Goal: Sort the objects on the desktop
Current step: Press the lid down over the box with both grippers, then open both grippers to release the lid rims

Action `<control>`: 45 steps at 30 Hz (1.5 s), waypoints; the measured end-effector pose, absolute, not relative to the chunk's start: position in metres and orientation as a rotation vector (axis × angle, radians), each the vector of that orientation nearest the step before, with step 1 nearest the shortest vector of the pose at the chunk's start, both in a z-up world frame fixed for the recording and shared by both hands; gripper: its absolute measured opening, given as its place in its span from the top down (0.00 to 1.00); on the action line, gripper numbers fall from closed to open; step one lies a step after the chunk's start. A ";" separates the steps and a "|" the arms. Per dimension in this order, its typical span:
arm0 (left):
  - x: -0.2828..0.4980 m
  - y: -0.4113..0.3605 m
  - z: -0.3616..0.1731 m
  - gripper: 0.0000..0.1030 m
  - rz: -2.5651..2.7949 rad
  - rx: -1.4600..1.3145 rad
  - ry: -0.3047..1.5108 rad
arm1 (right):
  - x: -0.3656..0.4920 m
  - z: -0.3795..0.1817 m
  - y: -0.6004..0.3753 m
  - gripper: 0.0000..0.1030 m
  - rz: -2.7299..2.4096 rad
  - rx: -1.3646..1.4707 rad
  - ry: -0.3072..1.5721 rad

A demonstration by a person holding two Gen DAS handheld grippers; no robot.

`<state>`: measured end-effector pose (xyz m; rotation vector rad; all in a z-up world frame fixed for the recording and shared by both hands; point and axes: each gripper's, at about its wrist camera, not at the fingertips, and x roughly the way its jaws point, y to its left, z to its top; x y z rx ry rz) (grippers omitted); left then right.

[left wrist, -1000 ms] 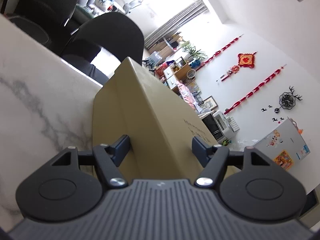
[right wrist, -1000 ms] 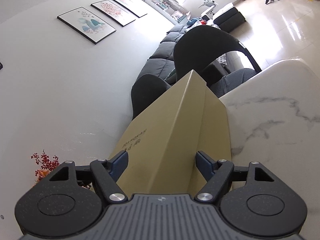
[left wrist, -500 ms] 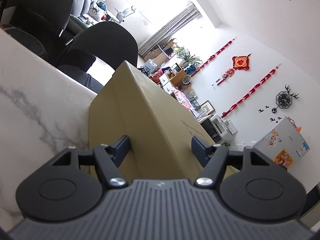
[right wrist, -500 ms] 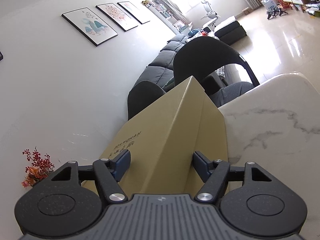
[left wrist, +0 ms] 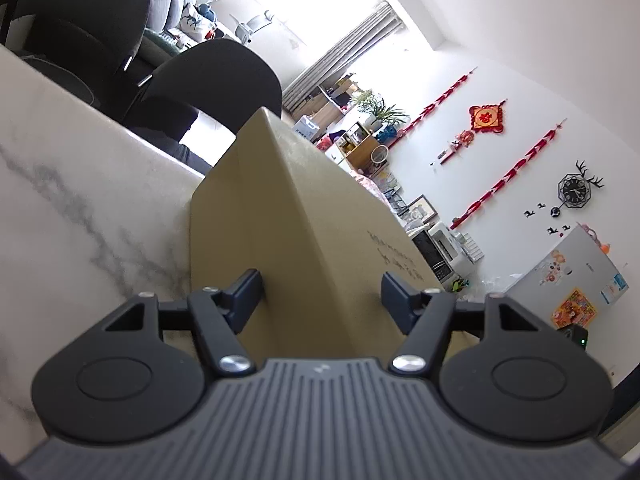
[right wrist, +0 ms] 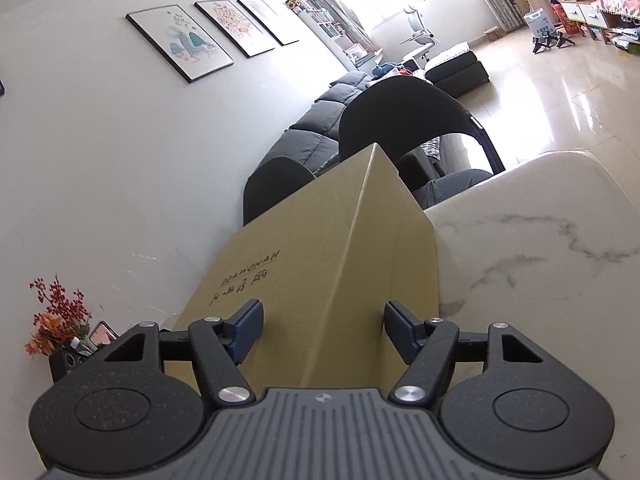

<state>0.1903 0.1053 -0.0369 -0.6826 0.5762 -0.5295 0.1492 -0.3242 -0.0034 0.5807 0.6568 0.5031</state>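
A tan cardboard box (left wrist: 320, 232) with dark printed lettering stands on the white marble table (left wrist: 80, 208). My left gripper (left wrist: 320, 294) is open and straddles one vertical edge of the box, a fingertip lying against each adjoining face. In the right wrist view the same box (right wrist: 340, 256) fills the middle. My right gripper (right wrist: 322, 320) is open and straddles another edge the same way. The box's top and contents are hidden.
Black chairs (left wrist: 212, 80) (right wrist: 408, 116) stand just past the table's far edge. The marble top (right wrist: 540, 264) runs on to the right of the box. A small speaker with red flowers (right wrist: 60, 320) stands by the wall at the left.
Both views have shifted a little along with the box: more of the room shows behind it. Both grippers keep the same spread on the box edges.
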 end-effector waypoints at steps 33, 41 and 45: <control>0.234 0.103 -0.022 0.64 -0.380 -0.605 0.595 | 0.228 0.014 -0.304 0.59 0.416 0.413 0.684; 0.233 0.101 -0.019 0.62 -0.378 -0.612 0.608 | 0.232 0.005 -0.312 0.55 0.414 0.471 0.711; 0.230 0.102 -0.017 0.52 -0.332 -0.585 0.622 | 0.227 0.012 -0.309 0.55 0.387 0.442 0.706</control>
